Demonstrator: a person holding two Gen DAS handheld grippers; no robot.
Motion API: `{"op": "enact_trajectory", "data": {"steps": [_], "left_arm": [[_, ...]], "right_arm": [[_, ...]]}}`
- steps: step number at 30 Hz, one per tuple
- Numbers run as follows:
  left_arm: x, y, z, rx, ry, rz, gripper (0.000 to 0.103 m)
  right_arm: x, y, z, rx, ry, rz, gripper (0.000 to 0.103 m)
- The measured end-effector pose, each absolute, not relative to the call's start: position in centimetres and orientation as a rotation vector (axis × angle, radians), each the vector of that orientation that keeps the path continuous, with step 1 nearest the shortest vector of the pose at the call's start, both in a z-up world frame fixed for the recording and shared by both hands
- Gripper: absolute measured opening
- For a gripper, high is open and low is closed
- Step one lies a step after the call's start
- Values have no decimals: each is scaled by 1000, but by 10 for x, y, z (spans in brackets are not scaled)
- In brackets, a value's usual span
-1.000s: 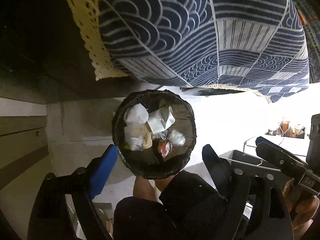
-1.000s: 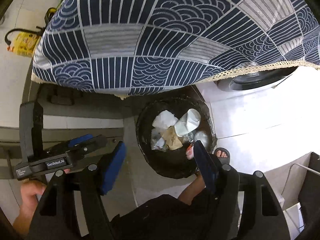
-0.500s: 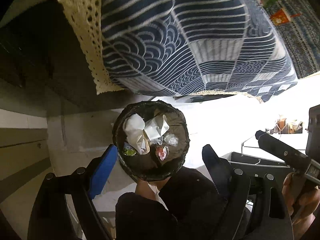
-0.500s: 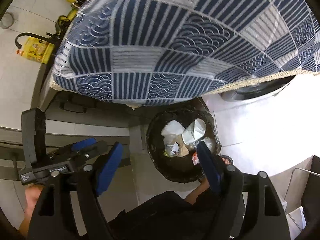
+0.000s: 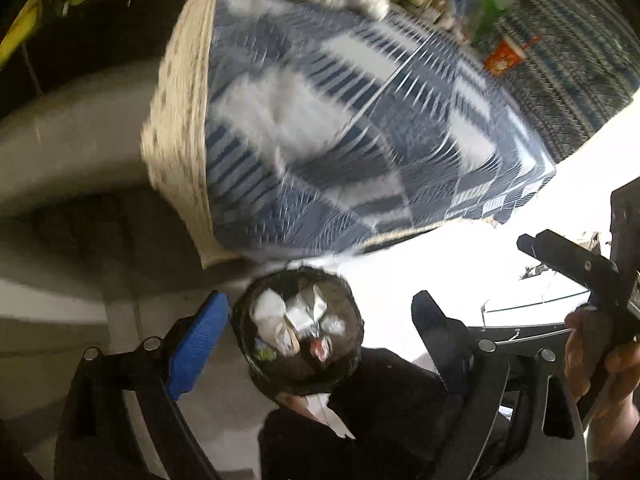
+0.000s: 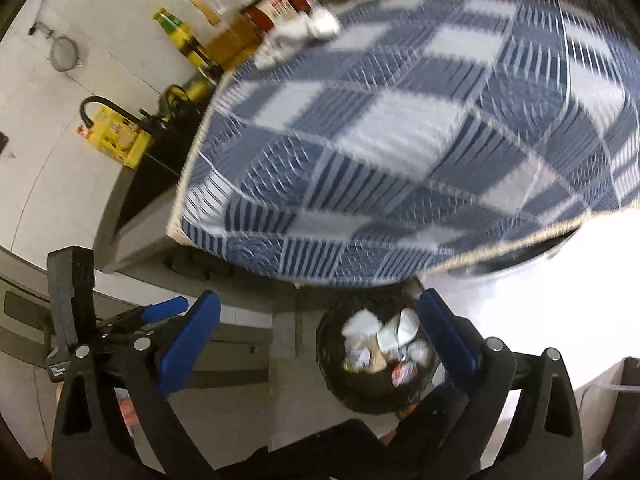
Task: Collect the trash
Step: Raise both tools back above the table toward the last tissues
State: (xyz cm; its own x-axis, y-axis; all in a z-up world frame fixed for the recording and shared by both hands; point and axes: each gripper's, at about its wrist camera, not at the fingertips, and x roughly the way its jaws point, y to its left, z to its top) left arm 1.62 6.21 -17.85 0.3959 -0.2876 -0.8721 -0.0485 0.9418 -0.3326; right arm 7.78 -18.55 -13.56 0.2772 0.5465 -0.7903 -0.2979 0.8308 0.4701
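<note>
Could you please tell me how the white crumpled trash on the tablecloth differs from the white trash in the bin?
The crumpled wad lies alone on the patterned tablecloth, near the far edge; the binned pieces sit piled with coloured scraps inside the black bin on the floor. The wad is uncollected, the others collected. Both look like white crumpled paper.

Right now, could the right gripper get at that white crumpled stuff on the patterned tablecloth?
Probably yes. The right gripper is empty, its jaws opening, and the white crumpled stuff lies uncovered on the tablecloth near its far edge by the bottles, though it would need a long forward reach.
</note>
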Motion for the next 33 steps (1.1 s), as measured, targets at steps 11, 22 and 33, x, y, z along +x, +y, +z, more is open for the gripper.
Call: {"op": "enact_trajectory", "data": {"steps": [11,22,33], "left_arm": [[50,55,-94,-225,984,-165,96],[120,55,-55,-187,898,-97,96],[215,55,-68,-210,944,-72,96]], "right_arm": [[116,-182,-79,214,1024,606,98],[208,-179,-49,174,973,665,98],[312,-167,-66,140,1010,741,98]]}}
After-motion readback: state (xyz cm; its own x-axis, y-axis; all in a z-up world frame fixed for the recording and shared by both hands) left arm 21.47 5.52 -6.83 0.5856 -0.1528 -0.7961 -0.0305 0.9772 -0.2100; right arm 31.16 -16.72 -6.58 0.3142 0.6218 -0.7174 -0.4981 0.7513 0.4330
